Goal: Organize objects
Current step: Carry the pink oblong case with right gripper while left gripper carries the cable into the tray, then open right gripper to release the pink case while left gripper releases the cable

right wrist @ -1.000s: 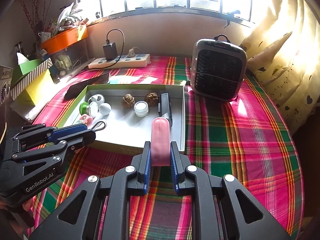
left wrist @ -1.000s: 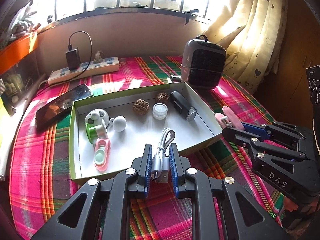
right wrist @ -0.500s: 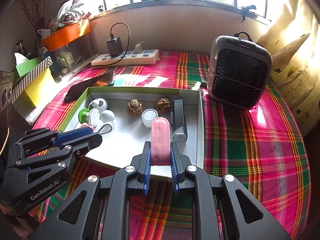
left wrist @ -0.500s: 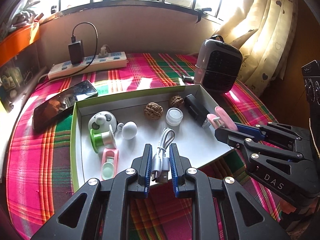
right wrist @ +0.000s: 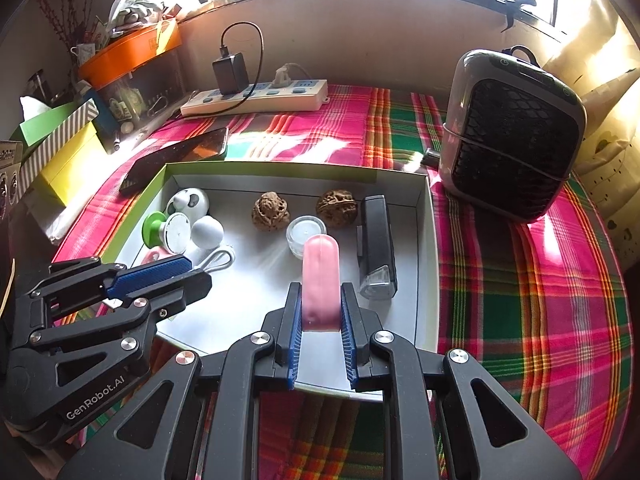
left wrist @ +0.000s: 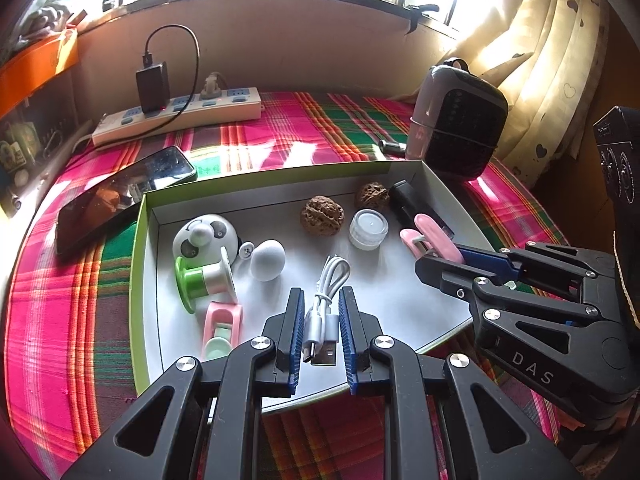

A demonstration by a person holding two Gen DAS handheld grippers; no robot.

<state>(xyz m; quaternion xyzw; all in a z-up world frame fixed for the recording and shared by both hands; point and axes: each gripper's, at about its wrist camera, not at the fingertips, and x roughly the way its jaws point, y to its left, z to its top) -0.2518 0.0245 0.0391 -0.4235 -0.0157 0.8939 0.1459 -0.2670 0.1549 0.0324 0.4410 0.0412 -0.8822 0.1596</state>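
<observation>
White cable (left wrist: 326,312), bundled, is clamped in the left gripper (left wrist: 320,332) above the tray's (left wrist: 138,248) near edge, long axis pointing inward. Pink case (right wrist: 320,280) is gripped likewise by the right gripper (right wrist: 320,328), nearer the tray's right wall.

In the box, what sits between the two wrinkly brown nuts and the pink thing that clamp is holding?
A small clear jar with a white inside, just beyond the tip of the pink holder and in front of the walnuts. The right wrist view shows it best.

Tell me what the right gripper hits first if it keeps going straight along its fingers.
Probably the white floor of the tray, just short of the small clear jar. The right gripper is clamped on a pink case; depth is unclear.
</observation>
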